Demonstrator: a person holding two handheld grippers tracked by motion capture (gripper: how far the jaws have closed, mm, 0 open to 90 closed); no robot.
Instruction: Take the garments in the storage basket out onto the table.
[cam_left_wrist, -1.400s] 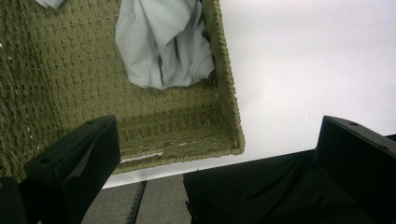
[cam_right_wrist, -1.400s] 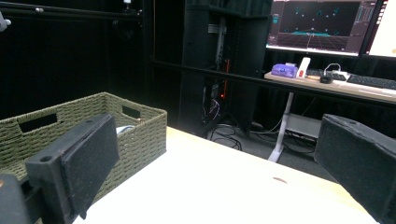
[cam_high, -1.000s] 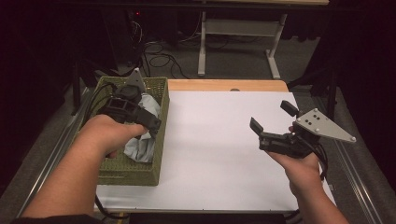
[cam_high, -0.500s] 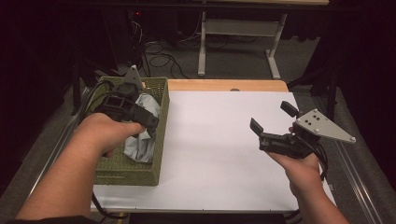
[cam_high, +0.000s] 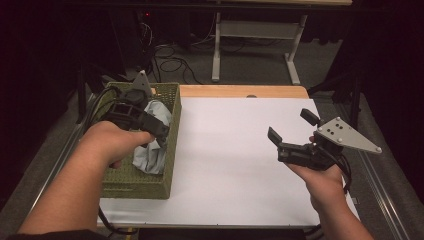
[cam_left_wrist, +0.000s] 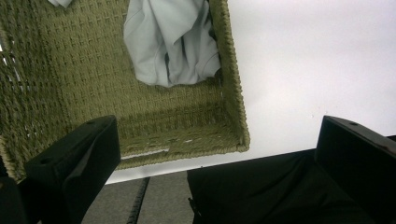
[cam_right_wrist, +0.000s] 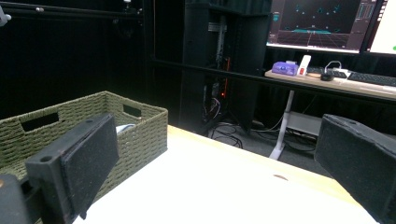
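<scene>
One green woven basket (cam_high: 137, 175) sits at the left of the high view, on the left edge of the white worktop (cam_high: 230, 160). One pale blue cloth (cam_high: 152, 150) lies bunched inside it, against the wall nearest the middle of the worktop.

The left gripper (cam_high: 150, 131) hangs over the basket, just above the cloth, in the left hand (cam_high: 112, 142). In the left gripper view its two fingers (cam_left_wrist: 74, 163) stand wide apart at the bottom corners with nothing between them; the cloth (cam_left_wrist: 168, 42) lies at the top centre of that frame, apart from both, with the basket (cam_left_wrist: 65, 79) floor spread around it and the worktop (cam_left_wrist: 308, 60) at the right.

The right gripper (cam_high: 292, 131) is at the right of the high view, over the bare worktop and well apart from the basket, held in the right hand (cam_high: 322, 182). In the right gripper view its two fingers (cam_right_wrist: 74, 163) are likewise spread wide and empty; the basket (cam_right_wrist: 135, 128) shows at the left of that frame, and a desk with one monitor (cam_right_wrist: 317, 23) fills the upper right.

Counted: one basket, one cloth, two grippers.
</scene>
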